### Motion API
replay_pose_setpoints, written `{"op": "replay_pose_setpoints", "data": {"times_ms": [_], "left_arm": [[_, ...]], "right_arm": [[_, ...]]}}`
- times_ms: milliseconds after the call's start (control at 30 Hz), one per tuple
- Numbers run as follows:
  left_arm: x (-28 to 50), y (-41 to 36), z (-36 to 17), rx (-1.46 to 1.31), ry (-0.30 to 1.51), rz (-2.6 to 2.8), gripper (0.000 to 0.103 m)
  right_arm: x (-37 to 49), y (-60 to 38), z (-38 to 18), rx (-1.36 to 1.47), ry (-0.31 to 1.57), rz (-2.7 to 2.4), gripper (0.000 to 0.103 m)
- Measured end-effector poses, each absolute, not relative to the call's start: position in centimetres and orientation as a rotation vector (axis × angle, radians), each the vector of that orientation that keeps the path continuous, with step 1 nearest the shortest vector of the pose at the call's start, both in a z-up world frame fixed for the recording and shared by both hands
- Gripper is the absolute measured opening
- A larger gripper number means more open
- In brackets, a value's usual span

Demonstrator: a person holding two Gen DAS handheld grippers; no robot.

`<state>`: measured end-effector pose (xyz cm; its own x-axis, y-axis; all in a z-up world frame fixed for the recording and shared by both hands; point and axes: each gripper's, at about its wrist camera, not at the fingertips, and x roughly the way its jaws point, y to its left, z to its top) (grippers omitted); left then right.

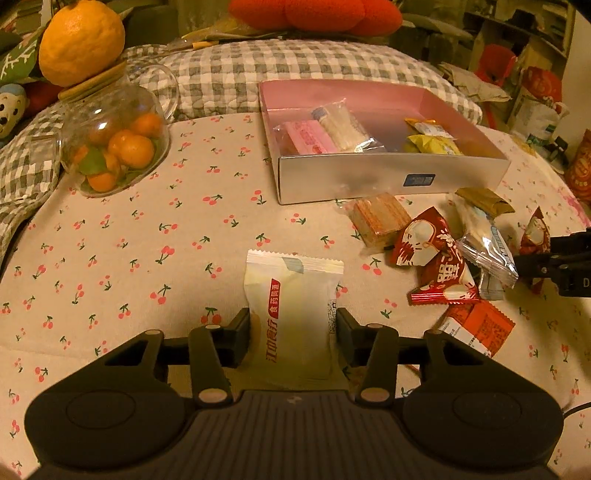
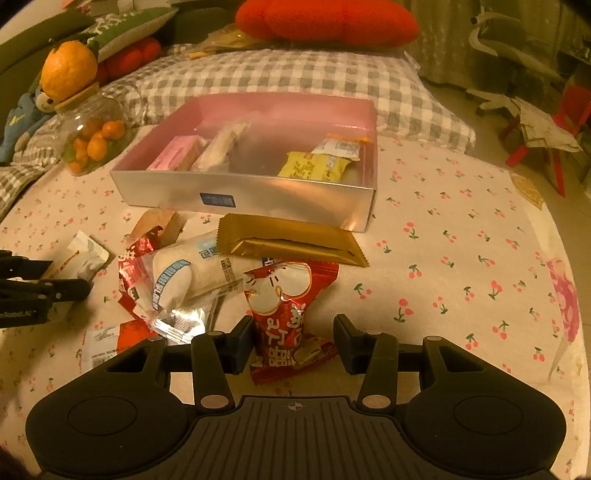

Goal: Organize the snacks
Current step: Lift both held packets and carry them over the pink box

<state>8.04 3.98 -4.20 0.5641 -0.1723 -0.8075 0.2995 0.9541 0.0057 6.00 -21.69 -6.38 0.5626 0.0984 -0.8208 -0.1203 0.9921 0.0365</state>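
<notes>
My left gripper [image 1: 291,326] is shut on a white snack packet [image 1: 293,302] with red writing, held over the cherry-print cloth. My right gripper [image 2: 293,339] stands open around a red snack packet [image 2: 291,314]; its left finger touches the packet and the right finger stands apart. A silver box [image 1: 369,181] with a pink inside holds a pink packet [image 1: 308,136], a clear white one and yellow ones [image 2: 314,166]. Loose snacks lie in front of the box: a gold packet [image 2: 291,240], a clear white packet [image 2: 184,280], a wafer [image 1: 380,218], red packets [image 1: 436,258].
A glass jar [image 1: 114,147] of small oranges, with a large orange [image 1: 81,40] on its lid, stands at the left. A grey checked pillow [image 2: 288,81] lies behind the box. A red cushion [image 2: 325,20] is farther back. Red chairs [image 2: 546,129] stand at the right.
</notes>
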Motion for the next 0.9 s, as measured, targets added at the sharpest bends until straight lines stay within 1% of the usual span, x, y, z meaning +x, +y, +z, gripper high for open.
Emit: {"op": "replay_pose_setpoints", "data": {"times_ms": [100, 133, 167, 200, 300, 333, 900], "left_arm": [[7.9, 3.9, -4.1, 0.145, 0.931, -0.288, 0.044], [7.9, 3.8, -4.0, 0.143, 0.929, -0.293, 0.044], [7.9, 3.8, -4.0, 0.143, 0.927, -0.296, 0.044], [7.8, 3.8, -3.9, 0.142, 0.924, -0.300, 0.044], [7.7, 3.7, -3.7, 0.143, 0.916, -0.305, 0.044], [7.7, 3.7, -3.7, 0.142, 0.915, -0.306, 0.044], [7.6, 3.8, -2.8, 0.101, 0.892, -0.313, 0.044]], "right_arm": [[6.0, -21.8, -6.2, -0.020, 0.969, 0.123, 0.044], [6.0, -21.8, -6.1, -0.016, 0.970, 0.123, 0.037], [6.0, -21.8, -6.1, -0.012, 0.974, 0.126, 0.033], [6.0, -21.8, -6.0, -0.006, 0.978, 0.126, 0.031], [5.9, -21.9, -5.7, 0.003, 0.979, 0.122, 0.030], [5.9, -21.9, -5.7, 0.004, 0.977, 0.123, 0.028], [5.8, -21.7, -4.6, 0.015, 0.975, 0.137, 0.026]]}}
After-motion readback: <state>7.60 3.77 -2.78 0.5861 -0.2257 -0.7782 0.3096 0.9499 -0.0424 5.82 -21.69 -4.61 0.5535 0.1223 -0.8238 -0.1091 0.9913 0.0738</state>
